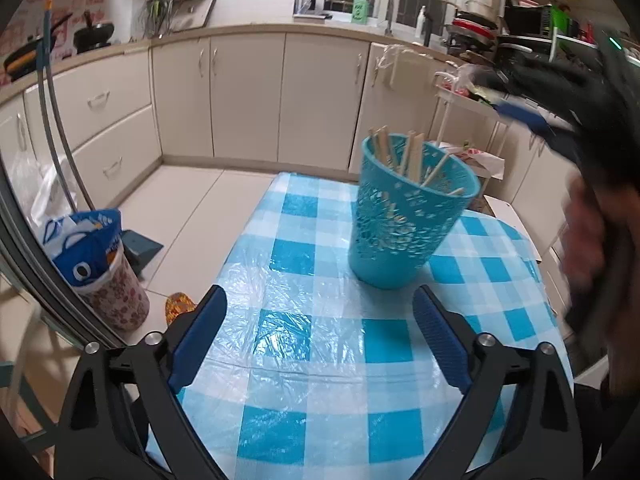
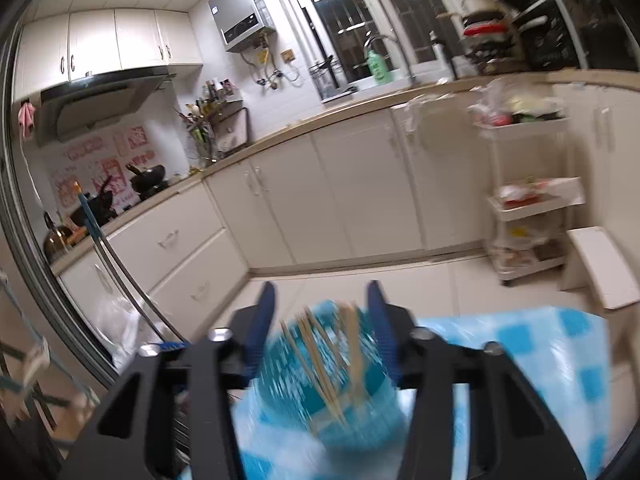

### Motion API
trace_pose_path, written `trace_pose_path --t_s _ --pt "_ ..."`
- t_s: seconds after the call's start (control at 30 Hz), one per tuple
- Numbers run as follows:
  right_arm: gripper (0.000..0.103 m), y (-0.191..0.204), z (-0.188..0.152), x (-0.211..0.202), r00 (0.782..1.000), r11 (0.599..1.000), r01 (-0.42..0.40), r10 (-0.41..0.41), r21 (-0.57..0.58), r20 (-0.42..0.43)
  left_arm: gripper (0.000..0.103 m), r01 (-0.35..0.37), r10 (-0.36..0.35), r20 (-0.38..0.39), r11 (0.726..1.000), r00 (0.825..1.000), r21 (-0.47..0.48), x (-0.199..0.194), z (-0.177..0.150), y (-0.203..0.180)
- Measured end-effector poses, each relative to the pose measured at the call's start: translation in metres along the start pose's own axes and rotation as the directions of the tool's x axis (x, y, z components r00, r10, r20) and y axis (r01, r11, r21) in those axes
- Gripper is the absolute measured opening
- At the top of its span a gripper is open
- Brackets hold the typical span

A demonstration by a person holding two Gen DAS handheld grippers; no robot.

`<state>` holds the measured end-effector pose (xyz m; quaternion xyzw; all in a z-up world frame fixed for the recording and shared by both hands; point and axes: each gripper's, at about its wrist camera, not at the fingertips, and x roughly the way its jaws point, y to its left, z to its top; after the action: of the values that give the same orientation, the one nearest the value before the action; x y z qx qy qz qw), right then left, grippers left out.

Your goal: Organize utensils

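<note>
A teal perforated holder cup [image 1: 404,216] stands upright on the blue-and-white checked tablecloth [image 1: 304,364] and holds several wooden chopsticks [image 1: 412,156]. My left gripper [image 1: 320,316] is open and empty, low over the cloth just in front of the cup. My right gripper [image 2: 322,304] is open and empty, above the cup [image 2: 320,376], whose chopsticks [image 2: 324,356] show blurred between the fingers. In the left wrist view the right gripper [image 1: 552,96] appears blurred at upper right, held by a hand.
White kitchen cabinets [image 1: 248,96] run along the far wall. A lined bin [image 1: 104,272] stands on the floor left of the table. A white trolley [image 2: 528,200] with items stands at the right. The table's far edge [image 1: 316,178] is just behind the cup.
</note>
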<state>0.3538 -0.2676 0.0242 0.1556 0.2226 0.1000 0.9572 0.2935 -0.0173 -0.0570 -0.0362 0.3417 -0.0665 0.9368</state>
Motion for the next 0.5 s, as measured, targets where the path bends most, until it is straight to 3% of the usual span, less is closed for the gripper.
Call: trace_pose_path --t_s 0.07,0.13,0.33,0.5 --pt "0.073 -0.003 -0.022 -0.032 0.998 0.999 0.05 -0.05 -0.021 -0.025 0.095 0.0 0.0 0.015 1.0 1.0 0.016 -0.016 -0.001 -0.006" --pt "0.081 -0.005 -0.042 -0.058 0.994 0.995 0.095 -0.096 -0.023 -0.055 0.095 -0.002 0.002 0.025 0.999 1.0 0.033 -0.03 -0.003 -0.013" --pt "0.086 -0.017 -0.096 -0.126 0.972 0.981 0.182 -0.17 0.062 -0.165 0.095 -0.042 0.042 -0.003 0.995 0.999 0.092 -0.068 -0.022 -0.037" --pt "0.093 0.0 -0.11 -0.175 0.97 0.979 0.199 -0.191 0.04 -0.152 0.095 -0.018 0.023 -0.039 0.991 0.999 0.133 -0.094 -0.042 -0.051"
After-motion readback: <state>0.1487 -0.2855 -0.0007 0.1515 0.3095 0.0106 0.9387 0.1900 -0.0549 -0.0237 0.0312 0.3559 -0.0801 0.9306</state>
